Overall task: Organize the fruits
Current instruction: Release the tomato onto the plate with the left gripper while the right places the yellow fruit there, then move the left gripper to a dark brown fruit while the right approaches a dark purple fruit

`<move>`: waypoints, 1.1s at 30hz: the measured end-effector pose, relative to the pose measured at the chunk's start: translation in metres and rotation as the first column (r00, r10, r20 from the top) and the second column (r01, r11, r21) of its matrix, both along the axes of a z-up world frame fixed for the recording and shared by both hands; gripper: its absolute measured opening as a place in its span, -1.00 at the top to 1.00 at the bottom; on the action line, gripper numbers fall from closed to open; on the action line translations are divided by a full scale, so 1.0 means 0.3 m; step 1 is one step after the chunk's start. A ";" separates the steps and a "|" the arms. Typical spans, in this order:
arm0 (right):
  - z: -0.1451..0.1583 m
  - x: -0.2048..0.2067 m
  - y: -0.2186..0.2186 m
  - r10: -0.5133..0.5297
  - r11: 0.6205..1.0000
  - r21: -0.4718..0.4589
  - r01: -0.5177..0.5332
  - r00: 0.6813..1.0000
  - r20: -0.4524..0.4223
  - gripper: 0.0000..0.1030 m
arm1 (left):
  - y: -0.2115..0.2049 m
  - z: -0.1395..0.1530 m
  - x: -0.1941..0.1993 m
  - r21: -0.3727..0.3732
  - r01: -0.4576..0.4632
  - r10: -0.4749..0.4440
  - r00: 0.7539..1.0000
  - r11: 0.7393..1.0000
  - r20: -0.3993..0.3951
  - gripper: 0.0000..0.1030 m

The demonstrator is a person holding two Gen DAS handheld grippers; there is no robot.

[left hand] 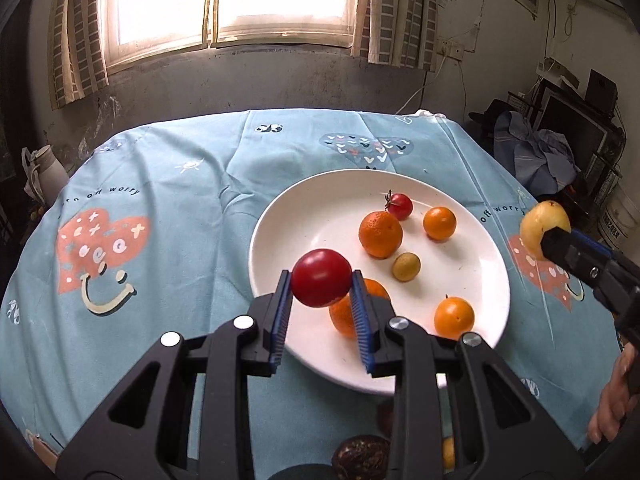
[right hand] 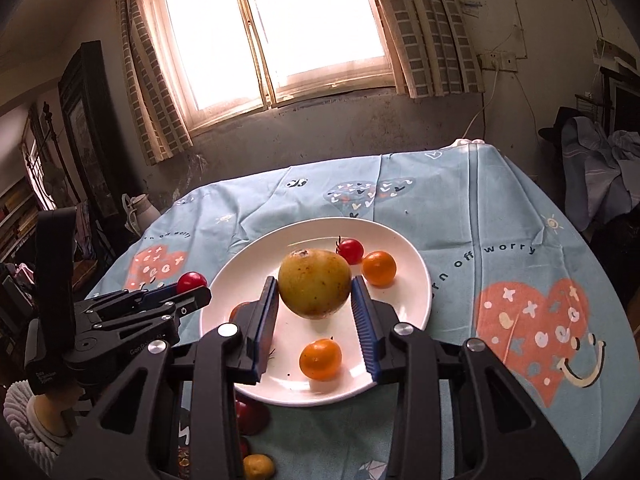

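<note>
With the left tool point(left hand: 322, 280) clamped on a red tomato point(left hand: 321, 277) and the right tool point(right hand: 315, 286) gripping a yellow fruit point(right hand: 314, 283), lower each gently over a bare patch of the plate point(right hand: 416, 300) before releasing.

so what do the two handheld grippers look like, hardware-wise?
Both match: the left gripper and right gripper have matte black plastic linkage arms with triangular cutouts, silver round pivot caps, and straight fingers faced with blue ribbed pads. Seen from the right wrist, the left unit carries small white lettering on its black body, too small to read. A white ribbed cuff sits below it.
</note>
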State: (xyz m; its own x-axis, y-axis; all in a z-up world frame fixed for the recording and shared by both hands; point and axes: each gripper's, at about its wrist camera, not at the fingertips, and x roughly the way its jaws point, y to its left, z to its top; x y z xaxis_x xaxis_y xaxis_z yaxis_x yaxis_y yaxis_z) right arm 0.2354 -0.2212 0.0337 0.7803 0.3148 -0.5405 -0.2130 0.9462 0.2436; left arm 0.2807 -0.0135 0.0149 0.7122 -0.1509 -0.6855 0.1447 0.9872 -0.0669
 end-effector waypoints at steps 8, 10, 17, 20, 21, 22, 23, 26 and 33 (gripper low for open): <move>-0.142 0.121 0.003 -0.021 0.999 -0.026 0.019 0.995 -0.099 0.28 | -0.014 -0.107 0.126 0.005 0.008 -0.008 0.999 1.000 -0.053 0.43; -0.161 0.140 0.008 -0.016 0.999 -0.033 0.012 0.993 -0.119 0.26 | -0.014 -0.118 0.138 0.015 -0.001 0.002 0.999 1.000 -0.045 0.43; -0.194 0.154 0.014 -0.024 0.998 -0.056 0.016 0.991 -0.133 0.09 | 0.010 -0.124 0.148 0.020 -0.036 0.036 0.999 0.999 -0.034 -0.09; -0.150 0.133 0.004 -0.021 0.999 -0.036 0.018 0.995 -0.099 0.08 | 0.014 -0.122 0.144 0.018 -0.024 0.025 0.999 1.000 -0.030 -0.20; -0.130 0.122 0.001 -0.021 0.999 -0.027 0.018 0.996 -0.084 0.04 | 0.015 -0.121 0.143 0.017 -0.021 0.022 0.999 1.000 -0.031 -0.22; -0.108 0.108 -0.002 -0.023 1.000 -0.018 0.022 0.998 -0.066 -0.09 | 0.016 -0.119 0.140 0.018 -0.020 0.021 0.999 1.000 -0.031 -0.33; -0.083 0.092 -0.006 -0.026 1.000 -0.008 0.026 0.999 -0.043 -0.14 | 0.018 -0.116 0.137 0.023 -0.025 0.026 0.999 0.999 -0.030 -0.52; -0.007 0.041 -0.014 -0.019 0.999 0.028 0.018 1.000 0.017 -0.18 | 0.030 -0.095 0.114 0.028 -0.035 0.036 0.999 0.999 -0.022 -0.61; 0.109 -0.130 0.012 0.042 0.996 0.075 -0.049 0.996 0.085 -0.18 | 0.102 -0.017 -0.075 0.003 -0.096 0.096 0.995 0.995 0.013 -0.76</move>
State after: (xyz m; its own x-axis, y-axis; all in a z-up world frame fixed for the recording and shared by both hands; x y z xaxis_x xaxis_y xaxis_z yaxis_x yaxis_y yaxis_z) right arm 0.1965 -0.2177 0.0663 0.8052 0.3893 -0.4473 -0.2779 0.9141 0.2953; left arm 0.2582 0.0172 0.0099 0.7318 -0.0792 -0.6769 0.0501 0.9968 -0.0625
